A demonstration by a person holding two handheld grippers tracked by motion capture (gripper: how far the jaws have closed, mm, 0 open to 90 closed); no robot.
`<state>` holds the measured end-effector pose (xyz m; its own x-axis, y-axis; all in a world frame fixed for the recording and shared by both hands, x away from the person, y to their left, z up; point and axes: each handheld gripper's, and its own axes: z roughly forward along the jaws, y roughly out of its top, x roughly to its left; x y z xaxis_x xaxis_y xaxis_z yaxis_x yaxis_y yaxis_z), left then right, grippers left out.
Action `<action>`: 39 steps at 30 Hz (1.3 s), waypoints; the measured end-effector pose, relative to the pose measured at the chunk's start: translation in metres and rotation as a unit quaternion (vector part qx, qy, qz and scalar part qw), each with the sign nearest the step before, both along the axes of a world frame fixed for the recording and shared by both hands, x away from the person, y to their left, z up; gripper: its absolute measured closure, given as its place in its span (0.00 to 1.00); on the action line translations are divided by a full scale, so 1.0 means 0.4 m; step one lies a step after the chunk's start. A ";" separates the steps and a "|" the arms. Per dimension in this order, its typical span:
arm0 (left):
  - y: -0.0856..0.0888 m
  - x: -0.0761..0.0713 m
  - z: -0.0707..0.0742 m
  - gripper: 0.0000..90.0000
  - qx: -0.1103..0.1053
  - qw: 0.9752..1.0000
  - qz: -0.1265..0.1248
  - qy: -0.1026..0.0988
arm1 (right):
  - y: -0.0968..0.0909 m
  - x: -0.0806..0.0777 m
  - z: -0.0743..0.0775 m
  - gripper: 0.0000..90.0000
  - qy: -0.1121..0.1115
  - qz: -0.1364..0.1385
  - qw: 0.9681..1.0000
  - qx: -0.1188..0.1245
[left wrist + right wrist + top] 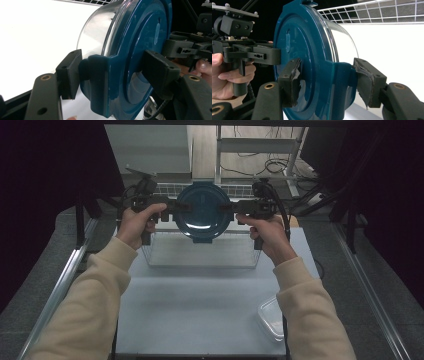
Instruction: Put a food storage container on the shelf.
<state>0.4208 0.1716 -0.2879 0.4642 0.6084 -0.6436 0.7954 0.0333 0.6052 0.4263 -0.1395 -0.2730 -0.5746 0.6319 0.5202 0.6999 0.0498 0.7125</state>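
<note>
Left tongs (pixel 186 207) and right tongs (pixel 226 208) pinched a blue-lidded container (pixel 203 212) above the wire basket (pixel 200 251); uneven pressure might drop it.

Open tabletop (pixel 200 305) between the forearms, free for passing. Wire basket (pixel 200 250) blocking the far half, lidded round container (pixel 203 212) held across above it. Clear plastic lid (pixel 271 319) lying near the right front edge, beside the right sleeve.

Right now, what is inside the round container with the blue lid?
Through the clear wall of the container, held by the left gripper and right gripper, nothing shows inside; the blue lid hides the rest.
</note>
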 end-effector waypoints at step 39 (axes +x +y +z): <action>0.022 0.168 -0.075 0.39 -0.043 0.996 0.040 0.065 | 0.002 0.175 -0.084 0.45 0.081 -0.027 0.995 0.055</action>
<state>0.4878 0.1803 -0.3177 0.3269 0.5798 -0.7463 0.8592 0.1466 0.4902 0.4964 -0.1387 -0.3067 -0.4444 0.5928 0.6716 0.8057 -0.0633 0.5890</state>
